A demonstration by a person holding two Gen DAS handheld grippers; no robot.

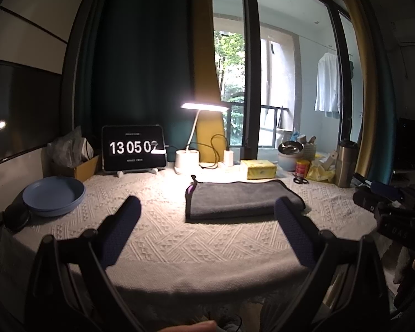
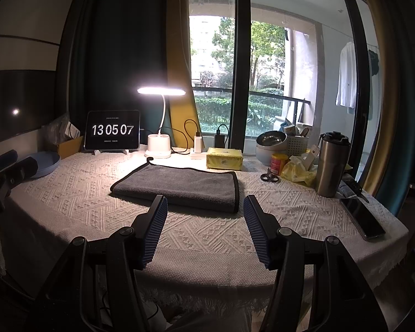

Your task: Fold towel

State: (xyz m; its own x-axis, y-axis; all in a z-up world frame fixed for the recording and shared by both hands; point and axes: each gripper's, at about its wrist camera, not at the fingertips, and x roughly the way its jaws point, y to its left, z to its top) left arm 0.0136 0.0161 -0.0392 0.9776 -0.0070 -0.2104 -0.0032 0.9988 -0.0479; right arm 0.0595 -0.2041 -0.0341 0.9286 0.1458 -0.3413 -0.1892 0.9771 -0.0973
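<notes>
Lying flat and already folded, one grey towel (image 2: 179,186) with dark trim sits mid-desk on the white patterned tablecloth (image 2: 196,235), a small hanging loop at its 11 o'clock corner. Left gripper (image 1: 207,207) hovers over the near desk (image 1: 157,262) edge, jaws spread wide, grasping nothing; towel lies at its 12 o'clock, right finger overlapping the towel's near corner in view, contact unclear. Right gripper (image 2: 206,207) also released, jaws apart, empty, towel just beyond at 12 o'clock.

Counts: one lit desk lamp (image 2: 161,91), one tablet clock (image 2: 113,130), one yellow tissue pack (image 2: 224,158), one pair of scissors (image 2: 269,177), one steel tumbler (image 2: 332,163), one phone (image 2: 362,218) at 3 o'clock near the desk edge, one small red-yellow can (image 2: 278,163), one metal bowl (image 2: 271,138). Blue plates (image 1: 54,195) at 9 o'clock: looks like two stacked, hard to confirm. One white shirt (image 2: 347,74) hangs outside the window.
</notes>
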